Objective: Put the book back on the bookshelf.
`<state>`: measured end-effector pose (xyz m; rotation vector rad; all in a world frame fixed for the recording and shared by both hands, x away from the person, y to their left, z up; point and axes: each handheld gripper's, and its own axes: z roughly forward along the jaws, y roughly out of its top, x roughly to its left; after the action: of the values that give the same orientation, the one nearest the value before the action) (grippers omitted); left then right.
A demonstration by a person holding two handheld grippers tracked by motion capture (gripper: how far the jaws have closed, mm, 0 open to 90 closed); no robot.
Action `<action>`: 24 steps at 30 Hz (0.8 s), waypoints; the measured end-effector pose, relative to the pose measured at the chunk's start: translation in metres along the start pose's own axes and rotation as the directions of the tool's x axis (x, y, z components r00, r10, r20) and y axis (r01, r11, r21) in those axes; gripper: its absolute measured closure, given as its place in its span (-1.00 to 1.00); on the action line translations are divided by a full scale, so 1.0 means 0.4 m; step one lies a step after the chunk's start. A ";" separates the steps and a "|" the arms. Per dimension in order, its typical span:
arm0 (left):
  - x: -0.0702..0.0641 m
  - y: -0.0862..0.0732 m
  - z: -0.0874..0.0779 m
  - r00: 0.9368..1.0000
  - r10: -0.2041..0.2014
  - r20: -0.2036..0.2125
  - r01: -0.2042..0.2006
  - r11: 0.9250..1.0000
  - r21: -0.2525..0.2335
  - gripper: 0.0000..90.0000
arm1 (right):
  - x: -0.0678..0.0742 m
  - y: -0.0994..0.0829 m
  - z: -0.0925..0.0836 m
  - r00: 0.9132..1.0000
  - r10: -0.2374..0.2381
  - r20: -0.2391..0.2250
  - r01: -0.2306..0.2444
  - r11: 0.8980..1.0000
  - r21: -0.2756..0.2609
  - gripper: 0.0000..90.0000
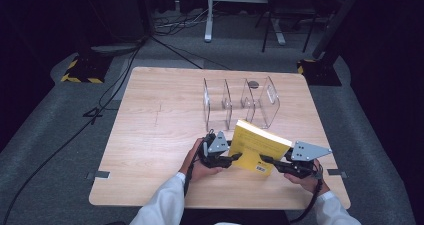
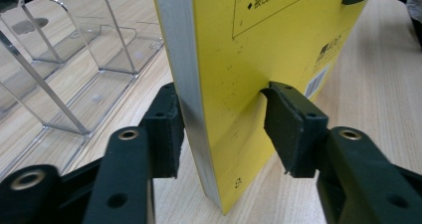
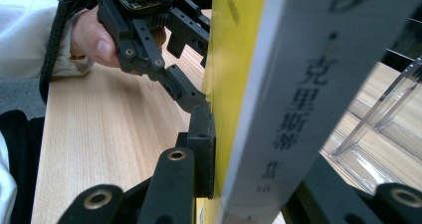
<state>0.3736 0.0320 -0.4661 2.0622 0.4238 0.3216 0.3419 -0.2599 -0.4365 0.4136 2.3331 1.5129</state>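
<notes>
1. Yellow book: raised on edge above the near-centre of the wooden table, tilted, top corner toward the clear acrylic rack, barcode corner lowest and nearest the front edge
2. Left gripper: jaws straddling the book's left edge near the lower corner; in the left gripper view, right pad against the yellow cover, left pad close to the page block, a thin gap possibly remaining there; contact on that side not fully clear
3. Right gripper: jaws closed on the opposite edge at the spine; in the right gripper view, left pad flat against the yellow cover, white spine with printed characters between the jaws
4. Rack: upright dividers just beyond the book's top edge, apart from it
5. Open room: bare tabletop to the left of the rack and left hand; narrow strip of table between the book and the front edge; small dark disc behind the rack
</notes>
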 end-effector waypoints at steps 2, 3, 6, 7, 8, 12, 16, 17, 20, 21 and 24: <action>0.003 -0.003 -0.007 1.000 -0.016 -0.012 0.016 1.000 0.006 -0.08 | 0.003 -0.001 -0.002 1.000 -0.009 0.023 0.009 1.000 0.001 0.69; 0.005 -0.007 -0.014 1.000 -0.026 -0.014 0.026 1.000 0.007 -0.08 | 0.003 -0.001 -0.002 1.000 -0.009 0.023 0.009 1.000 0.001 0.69; 0.015 -0.024 -0.038 0.998 -0.060 -0.026 0.061 0.998 0.033 -0.20 | 0.000 -0.004 -0.006 0.998 0.000 0.057 0.000 1.000 -0.002 0.69; 0.016 -0.029 -0.044 0.997 -0.069 -0.033 0.070 0.997 0.039 -0.29 | -0.005 -0.007 -0.011 0.997 0.006 0.074 -0.006 1.000 -0.003 0.69; 0.019 -0.047 -0.064 0.995 -0.088 -0.055 0.091 0.994 0.066 -0.38 | -0.006 -0.009 -0.014 0.997 0.011 0.083 -0.011 1.000 -0.004 0.69; 0.023 -0.080 -0.103 0.990 -0.115 -0.078 0.122 0.988 0.091 -0.47 | -0.010 -0.013 -0.024 0.994 0.020 0.105 -0.020 1.000 -0.005 0.69; 0.034 -0.134 -0.177 0.982 -0.161 -0.103 0.172 0.979 0.109 -0.58 | -0.017 -0.020 -0.034 0.990 0.047 0.133 -0.046 0.999 -0.012 0.69; 0.035 -0.144 -0.191 0.979 -0.177 -0.102 0.187 0.977 0.105 -0.59 | -0.017 -0.021 -0.037 0.989 0.048 0.140 -0.046 0.999 -0.014 0.69; 0.036 -0.162 -0.217 0.971 -0.196 -0.140 0.214 0.968 0.134 -0.60 | -0.018 -0.022 -0.041 0.988 0.045 0.150 -0.043 0.999 -0.014 0.69; 0.035 -0.171 -0.227 0.968 -0.194 -0.158 0.217 0.965 0.145 -0.57 | -0.019 -0.022 -0.046 0.986 0.045 0.161 -0.044 0.999 -0.011 0.70; 0.035 -0.199 -0.255 0.961 -0.208 -0.185 0.238 0.959 0.155 -0.59 | -0.021 -0.021 -0.052 0.982 0.048 0.183 -0.046 0.999 -0.015 0.70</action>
<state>0.3330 0.1542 -0.4841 2.1397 0.8068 0.3305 0.3399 -0.2838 -0.4353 0.5831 2.1867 1.4420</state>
